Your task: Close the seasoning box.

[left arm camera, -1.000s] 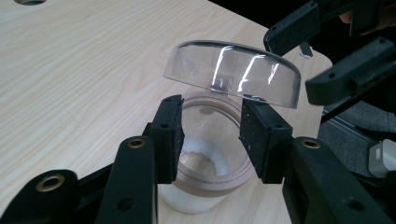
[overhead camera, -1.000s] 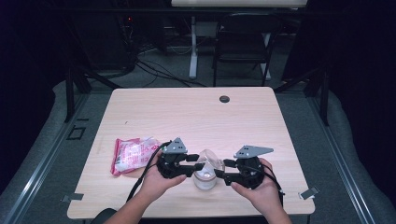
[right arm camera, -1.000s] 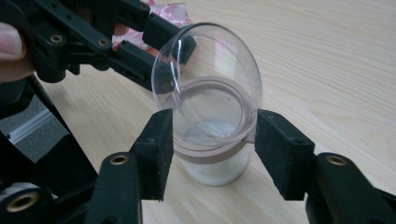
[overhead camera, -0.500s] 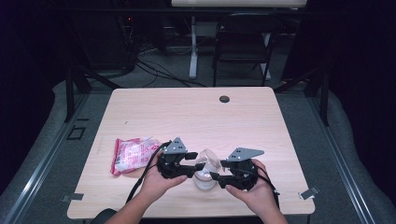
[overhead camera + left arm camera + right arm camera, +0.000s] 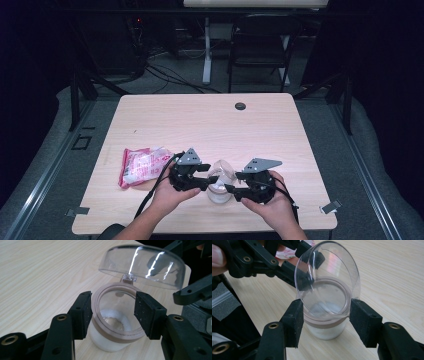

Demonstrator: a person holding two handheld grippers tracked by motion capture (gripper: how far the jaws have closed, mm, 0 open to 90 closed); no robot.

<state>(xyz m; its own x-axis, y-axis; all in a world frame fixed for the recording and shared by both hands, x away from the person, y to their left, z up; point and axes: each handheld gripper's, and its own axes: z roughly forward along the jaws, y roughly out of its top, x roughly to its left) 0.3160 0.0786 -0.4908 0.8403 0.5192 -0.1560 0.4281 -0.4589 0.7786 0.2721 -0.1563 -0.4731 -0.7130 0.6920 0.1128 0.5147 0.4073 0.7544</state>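
A small white jar [image 5: 220, 186] with a beige rim [image 5: 120, 336] stands near the table's front edge, its clear hinged lid [image 5: 142, 265] flipped up. White stuff lies in its bottom. My left gripper [image 5: 113, 312] straddles the rim from the left. Its jaws have just been opening, the jar is between them, and the pads sit beside the rim without squeezing. My right gripper [image 5: 325, 315] comes from the right, and both of its pads touch the rim under the raised lid [image 5: 327, 277]. In the high view the left gripper [image 5: 212, 181] and right gripper [image 5: 231, 189] meet at the jar.
A pink and white plastic packet [image 5: 140, 165] lies on the wooden table [image 5: 210, 125] left of my left hand. A small dark grommet [image 5: 240, 106] sits near the far edge. Chairs and cables stand on the floor beyond the table.
My right gripper has moved left, in to the jar, and now brackets its rim. The left gripper has stayed in place at the jar.
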